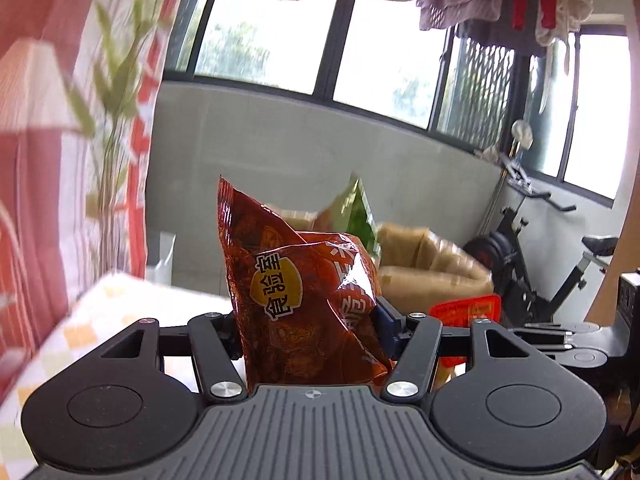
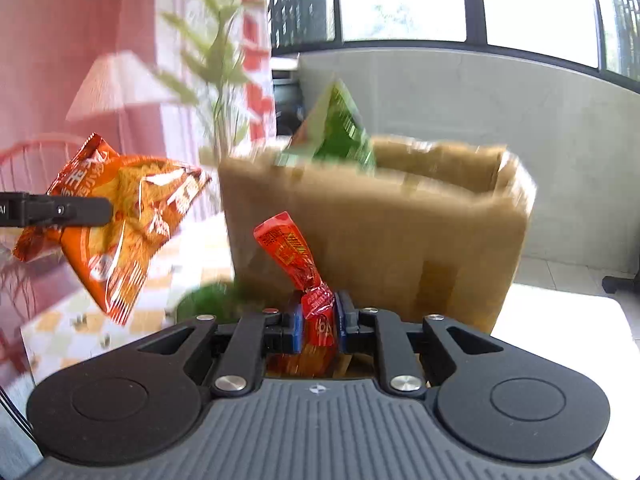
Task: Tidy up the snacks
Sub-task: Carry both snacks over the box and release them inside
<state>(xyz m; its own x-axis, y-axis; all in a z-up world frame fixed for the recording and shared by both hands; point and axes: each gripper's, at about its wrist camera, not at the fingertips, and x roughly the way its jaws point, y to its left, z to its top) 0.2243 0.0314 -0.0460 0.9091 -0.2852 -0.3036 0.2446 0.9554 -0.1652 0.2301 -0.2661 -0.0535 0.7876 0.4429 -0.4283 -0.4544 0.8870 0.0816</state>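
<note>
My left gripper (image 1: 306, 330) is shut on a dark red-orange snack bag (image 1: 304, 292) with a yellow label, held up in the air. It also shows at the left of the right wrist view (image 2: 120, 216), pinched by the left gripper's black finger (image 2: 60, 210). My right gripper (image 2: 318, 326) is shut on a small red twisted snack packet (image 2: 298, 264), which also shows in the left wrist view (image 1: 466, 310). A brown cardboard box (image 2: 380, 232) stands just beyond it, with a green snack bag (image 2: 336, 132) sticking out of its top; box (image 1: 424, 264) and green bag (image 1: 358, 216) also show in the left wrist view.
The table has a white and orange checked cloth (image 1: 92, 320). A green plant (image 2: 216, 60) and a lamp (image 2: 112, 84) stand at the left by a red curtain. An exercise bike (image 1: 532, 264) stands at the right below the windows. A green round object (image 2: 208, 300) lies by the box.
</note>
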